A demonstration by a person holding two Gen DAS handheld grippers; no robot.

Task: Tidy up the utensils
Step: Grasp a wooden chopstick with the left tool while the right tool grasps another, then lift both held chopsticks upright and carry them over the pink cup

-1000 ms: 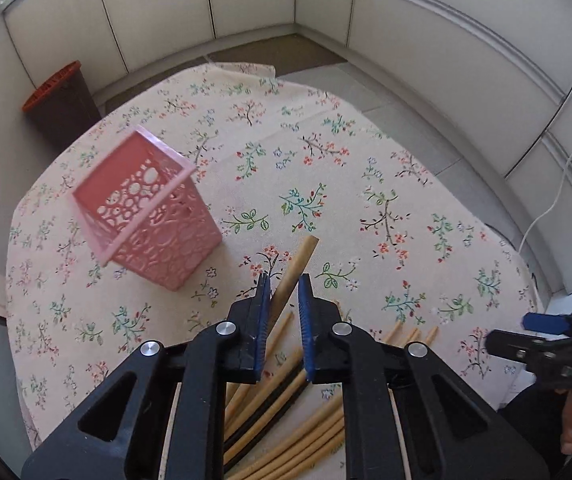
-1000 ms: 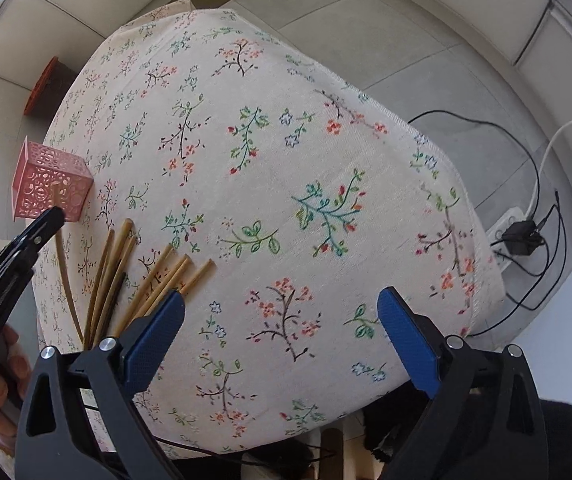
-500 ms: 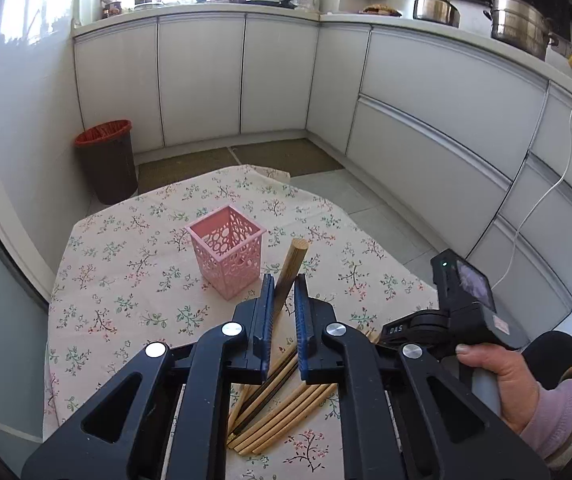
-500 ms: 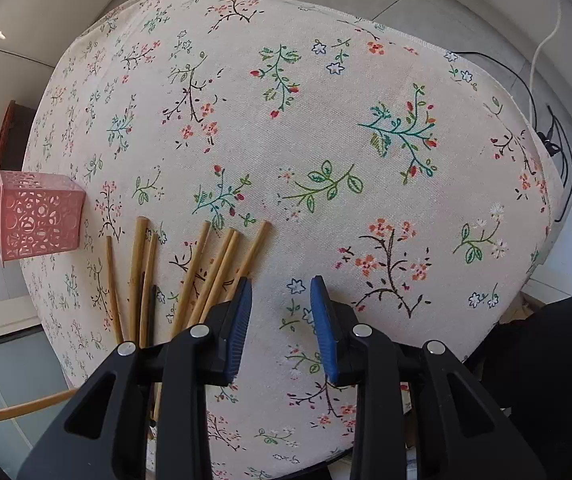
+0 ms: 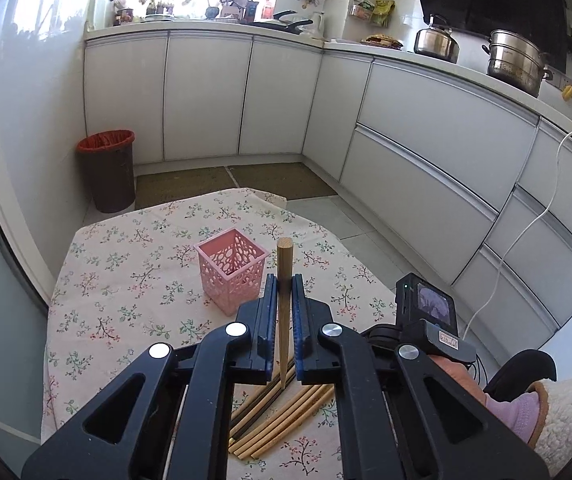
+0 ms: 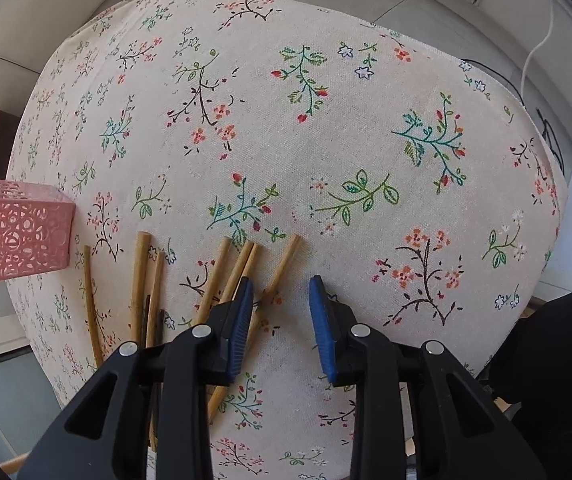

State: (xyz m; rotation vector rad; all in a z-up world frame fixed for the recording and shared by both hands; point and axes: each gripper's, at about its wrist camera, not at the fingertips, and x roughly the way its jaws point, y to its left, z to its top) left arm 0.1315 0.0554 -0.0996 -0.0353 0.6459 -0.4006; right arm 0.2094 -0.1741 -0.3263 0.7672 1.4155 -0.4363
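My left gripper [image 5: 284, 284] is shut on a wooden chopstick [image 5: 284, 264] and holds it upright above the table, just right of the pink perforated holder [image 5: 230, 270]. Several more wooden chopsticks [image 5: 282, 416] and a dark pair lie on the floral tablecloth below it. In the right wrist view my right gripper [image 6: 282, 286] is open and empty, low over the cloth at the right end of the loose chopsticks [image 6: 242, 268]. The pink holder [image 6: 22, 232] stands at the far left there.
The round table [image 5: 98, 312] has a floral cloth; its edge drops off on all sides. A bin with a red liner [image 5: 106, 168] stands on the floor by the white cabinets. Cables [image 6: 549, 136] lie on the floor beyond the table's right edge.
My left gripper lifted the chopstick off the pile and turned it upright near the holder. My right gripper narrowed, opened a little again, and moved down toward the loose chopsticks.
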